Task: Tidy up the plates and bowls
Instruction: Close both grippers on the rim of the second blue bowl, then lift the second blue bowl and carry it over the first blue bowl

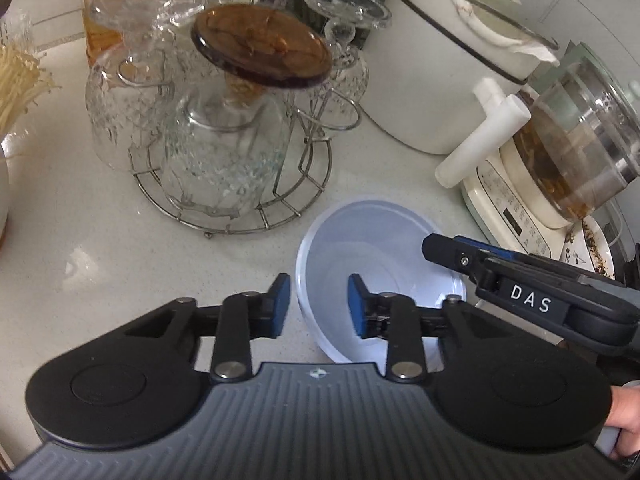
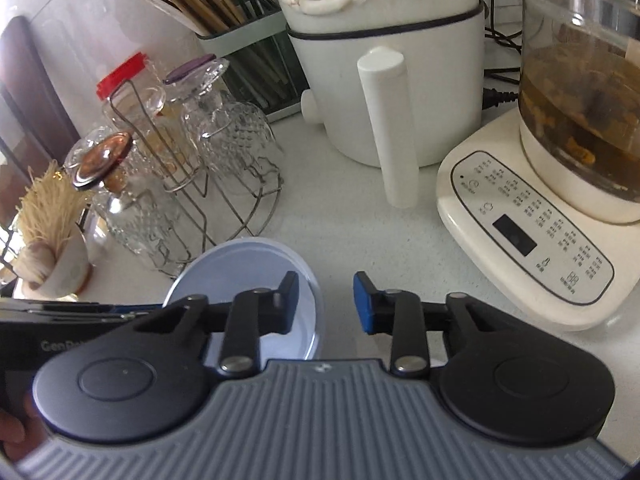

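A pale blue bowl (image 1: 392, 264) stands upright on the speckled white counter (image 1: 100, 264), empty inside. My left gripper (image 1: 319, 306) straddles its left rim with one blue pad outside and one inside. A gap shows on both sides of the rim, so the jaws are open. My right gripper (image 2: 326, 304) straddles the bowl (image 2: 240, 264) at the opposite rim, also with clear gaps, open. In the left wrist view the right gripper (image 1: 436, 250) reaches in over the bowl's right edge. A hand (image 1: 628, 420) holds its handle.
A wire rack (image 1: 240, 216) of upturned glasses and an amber-lidded jar (image 1: 262, 46) stands just behind the bowl. A white pot (image 2: 392, 100) and a glass kettle on a cream base (image 2: 532, 248) crowd the right. A dirty plate (image 1: 592, 248) lies far right.
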`<state>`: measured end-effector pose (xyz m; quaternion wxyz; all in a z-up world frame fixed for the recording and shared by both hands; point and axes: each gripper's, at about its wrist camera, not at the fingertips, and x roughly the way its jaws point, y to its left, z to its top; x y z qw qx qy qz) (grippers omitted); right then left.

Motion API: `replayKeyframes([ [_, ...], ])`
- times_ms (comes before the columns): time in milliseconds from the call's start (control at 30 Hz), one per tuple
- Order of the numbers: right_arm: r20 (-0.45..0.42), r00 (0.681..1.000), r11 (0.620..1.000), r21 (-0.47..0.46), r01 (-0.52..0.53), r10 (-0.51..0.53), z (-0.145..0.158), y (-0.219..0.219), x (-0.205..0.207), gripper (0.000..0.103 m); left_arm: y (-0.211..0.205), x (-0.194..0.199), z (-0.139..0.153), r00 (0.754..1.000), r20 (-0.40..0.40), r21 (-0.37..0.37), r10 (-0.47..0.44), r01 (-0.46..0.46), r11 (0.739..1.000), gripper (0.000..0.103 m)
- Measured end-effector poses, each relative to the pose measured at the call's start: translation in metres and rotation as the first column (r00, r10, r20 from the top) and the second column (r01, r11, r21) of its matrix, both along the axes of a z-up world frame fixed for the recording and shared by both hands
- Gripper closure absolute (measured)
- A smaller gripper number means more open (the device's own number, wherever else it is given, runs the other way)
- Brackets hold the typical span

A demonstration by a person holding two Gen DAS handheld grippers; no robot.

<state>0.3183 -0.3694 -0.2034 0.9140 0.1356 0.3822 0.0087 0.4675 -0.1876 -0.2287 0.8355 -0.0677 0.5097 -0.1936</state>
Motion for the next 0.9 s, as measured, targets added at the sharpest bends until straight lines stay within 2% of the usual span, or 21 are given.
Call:
replayKeyframes([
  [133,-0.014,1.000,1.000,0.027,-0.002,0.002,-0.008,-0.002,0.000,0.085,0.001,-0.001,-0.004,1.000,-0.003,-0.006,0.019,-0.019,1.000,0.087],
  [200,-0.009,1.000,1.000,0.019,-0.012,0.012,-0.009,-0.001,0.001,0.088,0.002,-0.002,-0.005,1.000,0.000,-0.011,0.020,-0.020,1.000,0.092],
  [500,0.010,1.000,0.998,0.059,-0.019,0.018,-0.001,-0.003,0.001,0.092,0.010,-0.006,0.013,0.998,0.047,-0.036,0.050,-0.048,0.998,0.095],
  [900,0.062,0.997,0.996,0.071,-0.046,0.041,0.051,0.004,-0.014,0.092,0.018,-0.021,0.077,0.993,0.096,-0.044,0.071,-0.068,0.997,0.096],
])
